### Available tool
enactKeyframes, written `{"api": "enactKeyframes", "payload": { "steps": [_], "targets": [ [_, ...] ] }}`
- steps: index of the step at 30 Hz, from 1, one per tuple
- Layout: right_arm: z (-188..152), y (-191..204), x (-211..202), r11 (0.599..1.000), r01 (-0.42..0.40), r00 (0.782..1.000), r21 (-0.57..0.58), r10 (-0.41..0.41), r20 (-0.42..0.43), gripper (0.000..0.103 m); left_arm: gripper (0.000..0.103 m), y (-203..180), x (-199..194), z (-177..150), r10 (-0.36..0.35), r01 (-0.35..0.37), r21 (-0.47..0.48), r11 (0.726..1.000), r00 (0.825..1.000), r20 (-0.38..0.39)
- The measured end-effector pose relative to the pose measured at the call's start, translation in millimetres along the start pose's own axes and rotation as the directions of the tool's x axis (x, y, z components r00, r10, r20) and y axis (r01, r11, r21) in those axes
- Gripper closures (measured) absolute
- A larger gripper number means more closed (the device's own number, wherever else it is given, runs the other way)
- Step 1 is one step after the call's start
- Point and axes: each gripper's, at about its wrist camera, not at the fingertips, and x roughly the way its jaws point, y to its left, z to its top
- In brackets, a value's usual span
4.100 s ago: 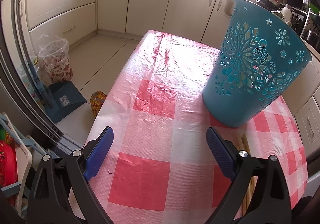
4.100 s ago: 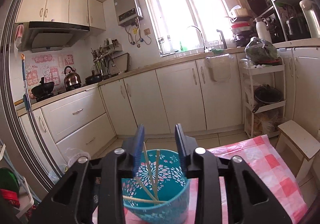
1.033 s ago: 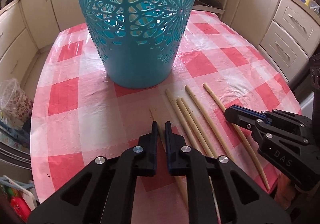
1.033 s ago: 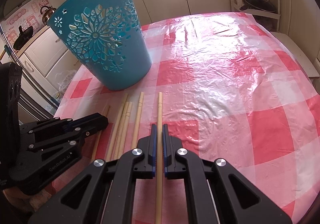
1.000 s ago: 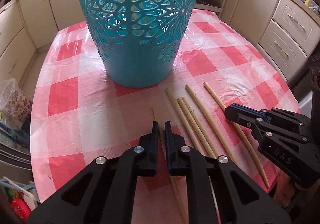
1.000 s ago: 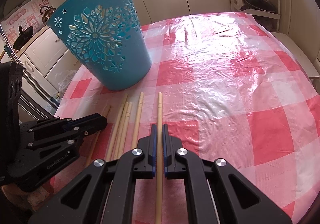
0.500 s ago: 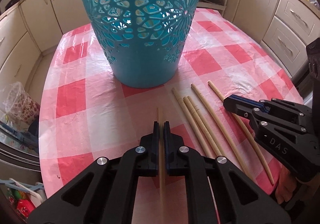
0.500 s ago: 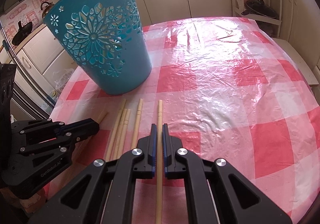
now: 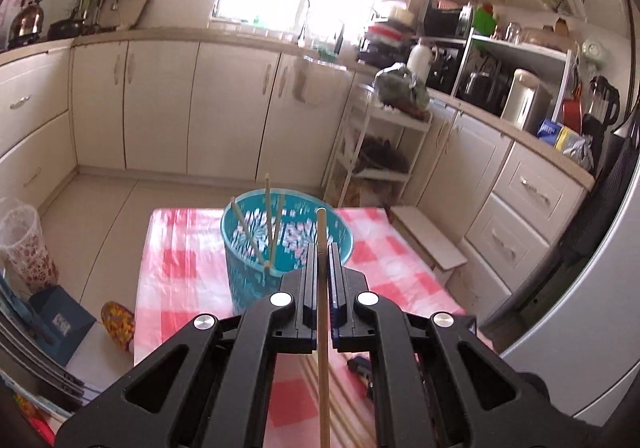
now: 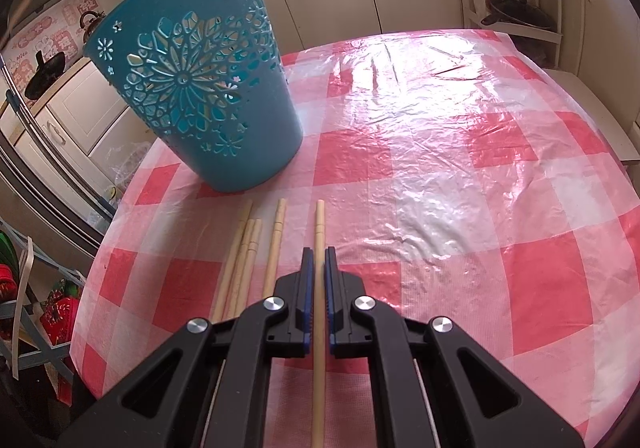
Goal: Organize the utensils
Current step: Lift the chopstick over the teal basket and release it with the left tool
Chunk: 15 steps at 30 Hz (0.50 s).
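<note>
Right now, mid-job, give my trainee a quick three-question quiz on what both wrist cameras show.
1. True or false: the left gripper holds a chopstick raised above the table.
2. How many loose chopsticks lie on the tablecloth beside the one in the right gripper? A) two B) four C) six
3. Fill in: sticks already stand in the teal ____.

Key: 1 true; 2 B; 3 basket.

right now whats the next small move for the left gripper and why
Probably carry it forward over the teal cut-out plastic basket and tip the point down before opening. The left gripper is shut on a wooden chopstick, raised above the table, and other chopsticks already stand in that basket.
</note>
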Motion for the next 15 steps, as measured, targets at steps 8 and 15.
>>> {"api": "enactKeyframes", "payload": {
  "steps": [8,15],
  "targets": [
    [0.7,-3.5,-0.1,1.000,-0.008,1.000,0.008,0.008,0.000,0.097,0.099,-3.8,24.6,77.5,0.073,-0.062,-0.060,0.996,0.978,0.193],
    [1.9,-9.4,-0.3,0.999,-0.033,0.999,0.026,0.033,-0.001,0.097,0.099,17.1,76.5,100.9,0.192,-0.152,-0.168,0.974,0.949,0.252]
  ]
}}
